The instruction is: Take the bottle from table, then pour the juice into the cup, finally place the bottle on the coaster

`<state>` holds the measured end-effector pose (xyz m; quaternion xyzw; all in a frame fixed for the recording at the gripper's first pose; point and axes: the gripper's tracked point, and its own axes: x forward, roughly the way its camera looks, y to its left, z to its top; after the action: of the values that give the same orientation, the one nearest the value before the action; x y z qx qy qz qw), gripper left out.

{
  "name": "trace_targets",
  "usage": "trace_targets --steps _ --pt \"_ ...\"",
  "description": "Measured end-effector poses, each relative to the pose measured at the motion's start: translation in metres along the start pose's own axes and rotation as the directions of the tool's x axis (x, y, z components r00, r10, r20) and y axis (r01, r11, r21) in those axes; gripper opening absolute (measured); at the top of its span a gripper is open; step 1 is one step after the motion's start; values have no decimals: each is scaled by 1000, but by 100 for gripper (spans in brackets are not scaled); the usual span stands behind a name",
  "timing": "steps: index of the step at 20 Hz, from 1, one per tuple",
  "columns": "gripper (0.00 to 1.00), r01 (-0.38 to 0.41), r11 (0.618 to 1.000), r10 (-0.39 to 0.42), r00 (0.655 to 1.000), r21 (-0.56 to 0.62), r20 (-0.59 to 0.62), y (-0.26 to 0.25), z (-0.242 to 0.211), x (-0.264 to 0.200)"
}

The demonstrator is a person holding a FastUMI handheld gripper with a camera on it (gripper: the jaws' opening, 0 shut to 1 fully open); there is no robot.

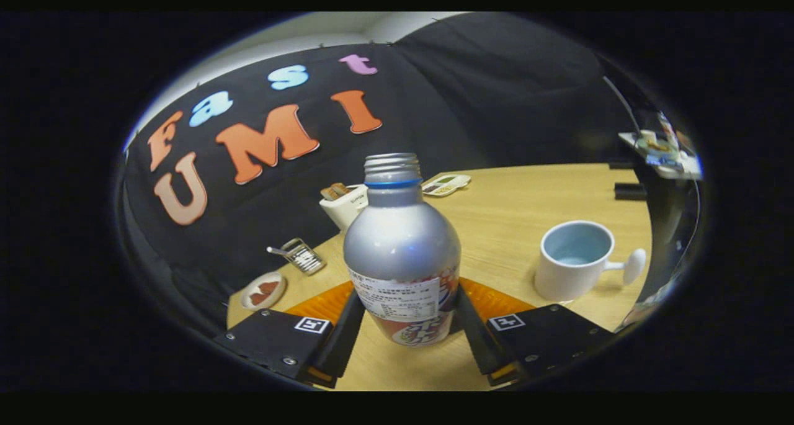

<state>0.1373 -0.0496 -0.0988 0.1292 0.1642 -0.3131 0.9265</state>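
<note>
1 bottle [402, 251], uncapped, upright | gripper [406, 326] fingers clamped on both its sides | 1 cup [575, 259] off to the right | 1 coaster [490, 301] behind the bottle

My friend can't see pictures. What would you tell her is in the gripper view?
A silver metal bottle with its cap off stands upright between the gripper, whose two fingers press its label on both sides. An orange ridged coaster lies behind it on the wooden table. A pale blue cup with a white handle stands beyond the fingers.
</note>
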Motion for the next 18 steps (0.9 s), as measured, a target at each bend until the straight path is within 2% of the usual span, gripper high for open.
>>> trace_targets --steps 4,8,14,18 --pt "78 43 972 -32 998 -232 50 5 1 8" --pt "79 39 935 -19 998 -352 58 12 -7 24" --pt "79 -6 945 14 1000 -326 23 10 -24 42" --pt "80 -9 946 18 999 -325 27 8 -24 46"
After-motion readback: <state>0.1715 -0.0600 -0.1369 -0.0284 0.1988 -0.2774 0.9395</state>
